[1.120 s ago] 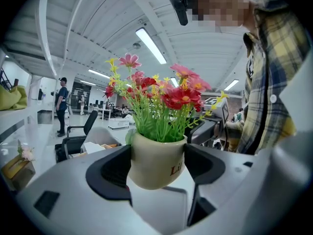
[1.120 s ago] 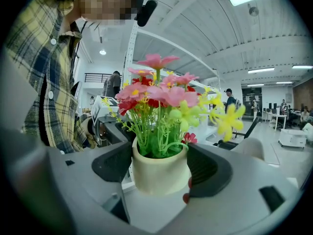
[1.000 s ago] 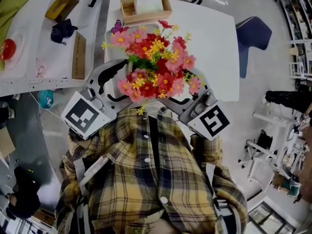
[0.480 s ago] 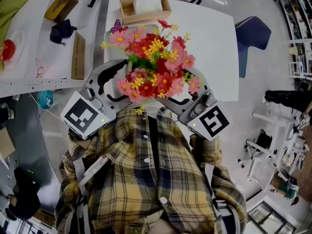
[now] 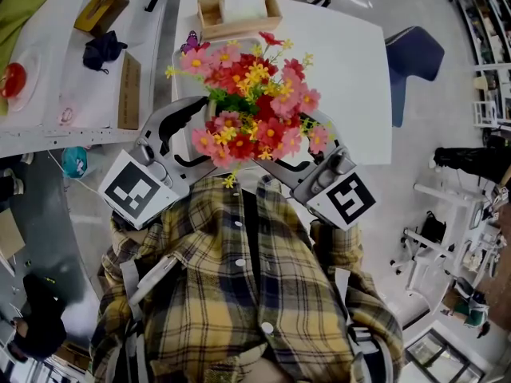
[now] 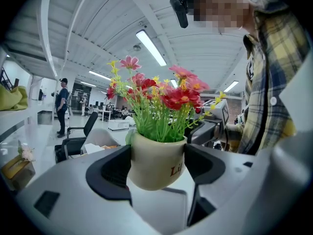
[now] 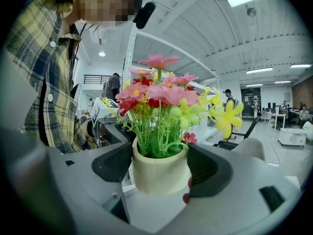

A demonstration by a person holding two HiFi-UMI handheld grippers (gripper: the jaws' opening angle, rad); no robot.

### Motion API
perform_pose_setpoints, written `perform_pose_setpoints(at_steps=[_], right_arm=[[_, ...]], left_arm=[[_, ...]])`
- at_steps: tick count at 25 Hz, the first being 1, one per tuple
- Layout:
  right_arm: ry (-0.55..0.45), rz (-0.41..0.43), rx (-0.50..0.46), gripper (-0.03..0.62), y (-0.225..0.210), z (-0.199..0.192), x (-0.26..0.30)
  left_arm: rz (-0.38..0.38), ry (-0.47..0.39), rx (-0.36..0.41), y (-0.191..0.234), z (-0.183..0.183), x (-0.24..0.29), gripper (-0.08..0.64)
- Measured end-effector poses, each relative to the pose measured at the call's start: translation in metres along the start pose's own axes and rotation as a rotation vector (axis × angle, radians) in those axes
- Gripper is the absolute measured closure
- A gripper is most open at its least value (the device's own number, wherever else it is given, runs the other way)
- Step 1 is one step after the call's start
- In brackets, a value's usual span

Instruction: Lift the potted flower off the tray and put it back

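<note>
White table [image 5: 351, 70] lies far below, with a wooden box [image 5: 238, 10] at its far end. The tray [image 5: 247, 41] sits just in front of that box and is mostly hidden under the flowers [image 5: 255, 102].

The cream pot [image 6: 154, 151] is up in the air, close to the person's checked shirt [image 5: 239, 294]. Nothing touches its bottom. The left gripper [image 6: 156, 168] squeezes it from one side, with both dark pads pressed on the pot wall. The right gripper [image 7: 160, 173] squeezes it from the other side in the same way. So both grippers are closed tight on the pot, and it stands straight up.

Almost nothing has changed in the last second. The flowers are in the same spot over the table as before, and the two grippers have not moved up, down or sideways. The pot is just being held still.

That most likely means the lifting part is done and this is the stop at the top. What is left is to bring the pot back down onto the tray. The flowers block the look down at the tray, so setting it in the right place may be a bit tricky
</note>
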State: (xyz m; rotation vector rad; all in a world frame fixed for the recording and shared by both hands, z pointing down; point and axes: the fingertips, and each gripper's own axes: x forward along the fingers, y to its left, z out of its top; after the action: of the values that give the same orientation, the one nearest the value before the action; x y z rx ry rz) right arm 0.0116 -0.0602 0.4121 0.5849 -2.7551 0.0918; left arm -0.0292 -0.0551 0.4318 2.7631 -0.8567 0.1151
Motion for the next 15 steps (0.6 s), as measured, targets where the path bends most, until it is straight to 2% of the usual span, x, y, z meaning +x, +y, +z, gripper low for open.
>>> perform_pose_setpoints(at_steps=[15], right_arm=[[-0.013, -0.002, -0.012, 0.247, -0.001, 0.0032, 0.0004]], left_arm=[[0.006, 0.004, 0.019, 0.001, 0.004, -0.0003, 0.23]])
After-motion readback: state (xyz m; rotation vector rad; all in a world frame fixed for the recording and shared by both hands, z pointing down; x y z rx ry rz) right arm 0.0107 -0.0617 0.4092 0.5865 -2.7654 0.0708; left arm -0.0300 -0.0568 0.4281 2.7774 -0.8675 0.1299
